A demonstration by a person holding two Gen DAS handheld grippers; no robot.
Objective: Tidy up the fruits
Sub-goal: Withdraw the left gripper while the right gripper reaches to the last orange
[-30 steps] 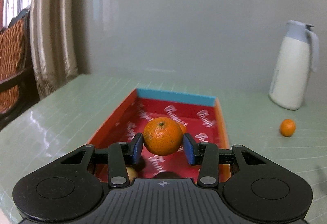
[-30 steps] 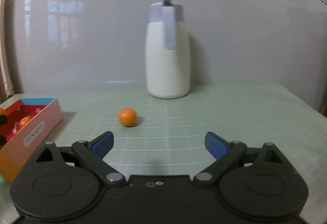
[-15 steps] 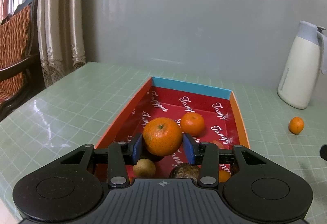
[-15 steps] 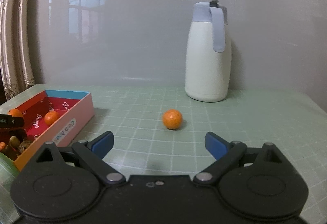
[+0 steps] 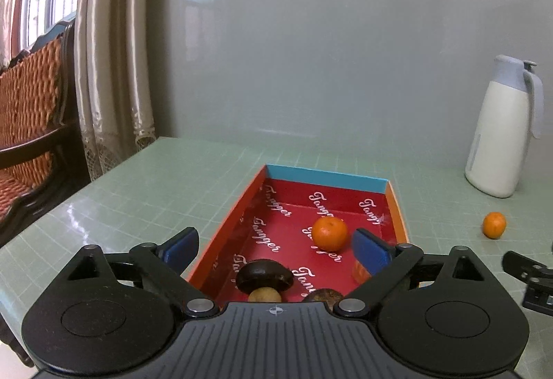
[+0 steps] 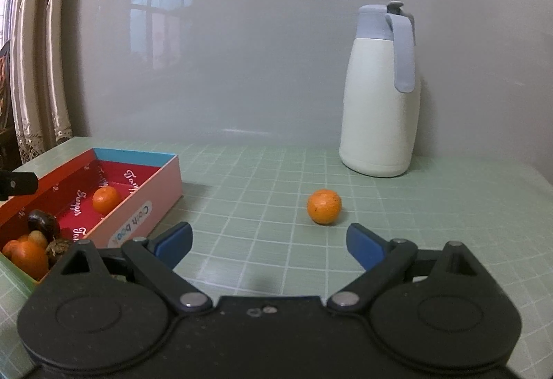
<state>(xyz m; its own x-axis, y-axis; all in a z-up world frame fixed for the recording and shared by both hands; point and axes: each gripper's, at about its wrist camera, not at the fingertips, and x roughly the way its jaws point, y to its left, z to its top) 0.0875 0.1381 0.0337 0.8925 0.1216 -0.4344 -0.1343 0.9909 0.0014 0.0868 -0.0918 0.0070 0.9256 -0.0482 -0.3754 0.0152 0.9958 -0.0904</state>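
Most fruit already lies in the red box [image 5: 394,202]: an orange [image 5: 329,233] on its floor, with a dark brown fruit [image 5: 264,275] and smaller pieces at the near end. One orange on the table [image 6: 324,207] is left, near the white jug [image 6: 378,92] and well apart from the box. Your left gripper [image 5: 276,249] has just been opening; its jaws now stand wide above the box, pressing on nothing. Your right gripper [image 6: 269,242] is likewise spread wide and empty, facing the loose orange, which sits beyond its blue fingertips [image 6: 363,242], untouched.
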